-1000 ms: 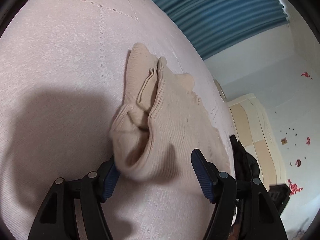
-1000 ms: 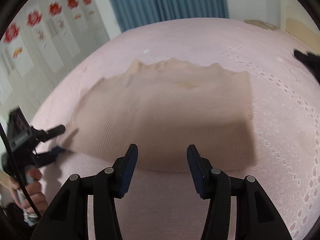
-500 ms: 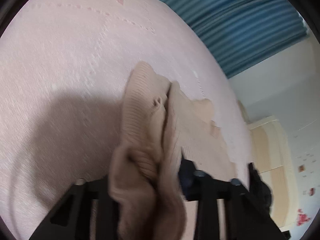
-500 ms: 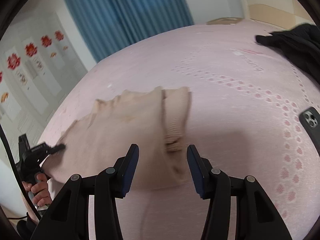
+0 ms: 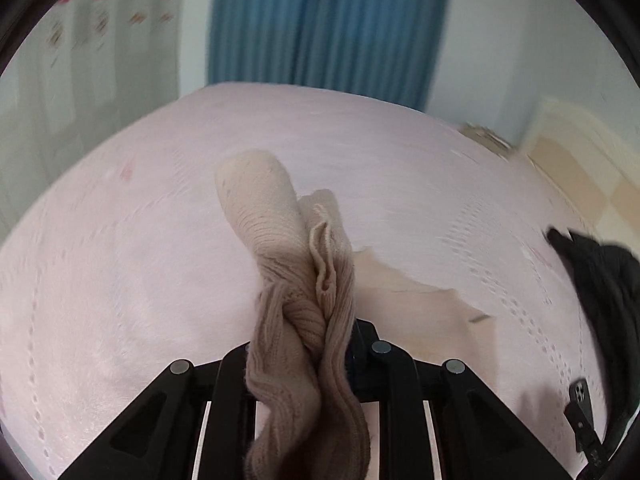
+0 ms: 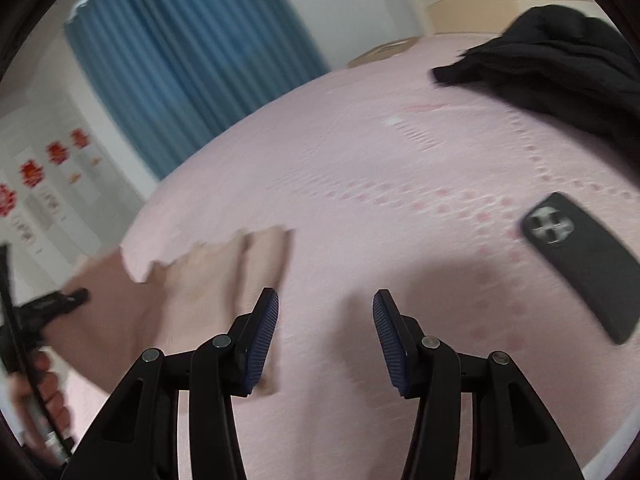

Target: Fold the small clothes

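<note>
Left hand-held gripper [image 5: 304, 344] clamped on a bunched fold of the beige ribbed knit garment [image 5: 280, 240], with the gathered cloth squeezed between the black fingers and hanging down over them toward the camera. Beyond the grip, a rounded end of the knit lifted above the pale pink embossed bedspread [image 5: 120, 280], a thin loop of trim showing along one edge; a flatter beige part lying on the bed just to the right of the fingers. Seen from the right wrist, the same garment [image 6: 192, 280] spread low at the left side of the bed, blurred, its jagged far edge resting on the bedspread [image 6: 360, 168] and one side pulled up toward the left hand-held gripper [image 6: 60, 304], gripped by the person's hand [image 6: 36, 392] at the frame's edge. Right hand-held gripper [image 6: 326, 320] held wide apart and empty above bare bedspread, its left blue-ribbed pad [image 6: 264, 328] just beside the garment's near corner; touching or not, cannot tell. Black smartphone lying camera-side up [image 6: 584, 268] to the right on the bed, well apart from the knit. Crumpled black cloth [image 6: 552, 64] at the far right. Blue pleated curtain [image 6: 192, 48] behind the bed.
</note>
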Demonstrator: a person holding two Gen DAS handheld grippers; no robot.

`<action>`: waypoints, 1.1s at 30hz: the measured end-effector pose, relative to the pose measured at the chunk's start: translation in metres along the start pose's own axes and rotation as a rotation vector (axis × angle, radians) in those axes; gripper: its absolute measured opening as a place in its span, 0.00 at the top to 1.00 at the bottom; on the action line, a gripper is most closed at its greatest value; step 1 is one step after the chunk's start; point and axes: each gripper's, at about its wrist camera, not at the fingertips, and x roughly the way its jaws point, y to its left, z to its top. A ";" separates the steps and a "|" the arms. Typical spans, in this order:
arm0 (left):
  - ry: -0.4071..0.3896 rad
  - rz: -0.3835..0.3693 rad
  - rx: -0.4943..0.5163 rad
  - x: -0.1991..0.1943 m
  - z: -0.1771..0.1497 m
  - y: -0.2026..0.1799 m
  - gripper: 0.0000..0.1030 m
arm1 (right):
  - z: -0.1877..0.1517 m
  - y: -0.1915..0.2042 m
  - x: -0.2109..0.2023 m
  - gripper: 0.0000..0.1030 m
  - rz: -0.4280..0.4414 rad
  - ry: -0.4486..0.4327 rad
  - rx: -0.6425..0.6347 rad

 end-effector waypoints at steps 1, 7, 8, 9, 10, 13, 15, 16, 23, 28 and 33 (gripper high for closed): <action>0.001 0.000 0.021 -0.002 0.000 -0.016 0.83 | 0.002 -0.005 -0.001 0.54 -0.024 -0.012 0.013; 0.092 -0.053 0.134 0.013 -0.032 -0.113 0.82 | 0.006 -0.043 -0.013 0.54 -0.061 -0.043 0.116; 0.122 -0.075 0.150 0.019 -0.042 -0.124 0.80 | 0.007 -0.049 -0.015 0.54 -0.062 -0.049 0.134; 0.157 -0.137 0.165 0.027 -0.055 -0.133 0.78 | 0.008 -0.056 -0.016 0.54 -0.059 -0.053 0.160; 0.178 -0.194 0.176 0.032 -0.064 -0.138 0.69 | 0.010 -0.061 -0.018 0.54 -0.053 -0.052 0.177; 0.234 -0.335 0.176 0.036 -0.077 -0.136 0.62 | 0.009 -0.065 -0.014 0.54 -0.041 -0.034 0.205; 0.210 -0.417 0.132 0.024 -0.071 -0.119 0.58 | 0.008 -0.058 -0.011 0.54 -0.026 -0.025 0.188; 0.197 -0.445 0.104 0.018 -0.065 -0.107 0.51 | 0.009 -0.054 -0.010 0.54 -0.015 -0.022 0.169; 0.069 -0.332 0.074 0.000 -0.051 -0.028 0.38 | 0.000 0.001 0.004 0.54 0.187 0.060 0.021; 0.065 -0.297 0.074 0.028 -0.048 0.014 0.38 | 0.005 0.047 0.019 0.40 0.285 0.076 -0.042; 0.081 -0.383 -0.024 0.054 -0.040 0.041 0.38 | 0.030 0.083 0.079 0.40 0.191 0.170 -0.053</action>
